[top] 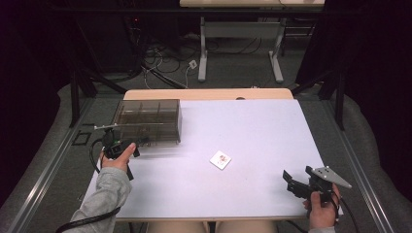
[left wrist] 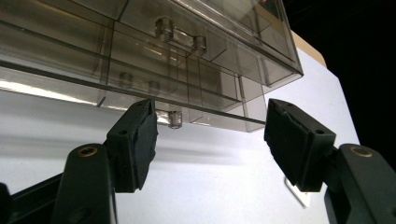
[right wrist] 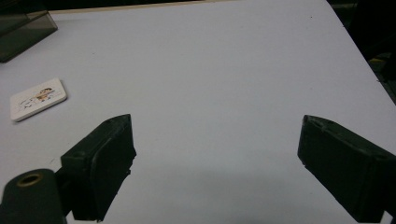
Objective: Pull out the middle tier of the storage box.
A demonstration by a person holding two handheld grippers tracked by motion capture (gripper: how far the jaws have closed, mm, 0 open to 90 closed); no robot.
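Observation:
A smoky transparent plastic box [top: 148, 121] with inner compartments stands at the table's far left. In the left gripper view the box [left wrist: 187, 60] looms just ahead, with a small clear knob [left wrist: 175, 119] on its front edge. My left gripper [top: 141, 144] sits at the box's front side, its jaws open [left wrist: 210, 116] and nothing pressed between the pads; the knob lies close to the left pad. A small white card [top: 220, 159] with a picture lies flat mid-table. My right gripper [top: 296, 175] rests near the front right corner, open [right wrist: 215, 126], with the card [right wrist: 38, 98] off to its left.
The white table top [top: 252, 126] has a wooden strip along its far edge. Beyond it stand another table's legs and loose cables on the floor. Dark curtains flank both sides.

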